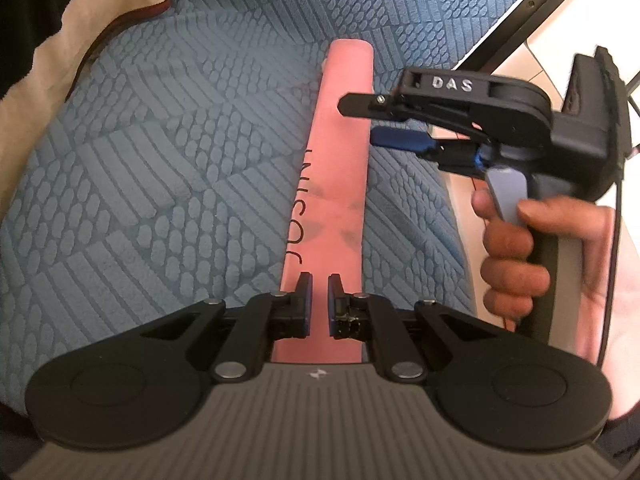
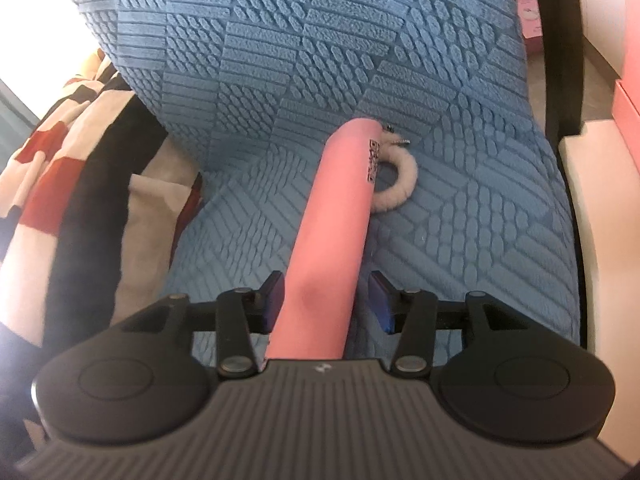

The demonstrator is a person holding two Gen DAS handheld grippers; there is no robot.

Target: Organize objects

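Observation:
A long pink tube-shaped pack [image 1: 340,184] with dark lettering lies along the blue textured seat cushion [image 1: 160,160]. My left gripper [image 1: 319,300] is shut, its pads close together over the pack's near end, and the pack shows on both outer sides of the fingers. My right gripper [image 1: 360,120], held by a hand [image 1: 516,264], reaches in from the right near the pack's far part. In the right wrist view my right gripper [image 2: 328,298] is open around the pink pack [image 2: 340,208], with a clear gap at the right pad. A fluffy cream ring [image 2: 400,184] lies beside the pack's far end.
The blue cushion [image 2: 460,240] curves up into a chair back behind the pack. A red, cream and black blanket [image 2: 60,152] lies to the left. Pink boxes [image 2: 628,80] stand at the far right beyond the dark chair frame [image 2: 560,60]. Cream cloth [image 1: 40,60] lies on the seat's left edge.

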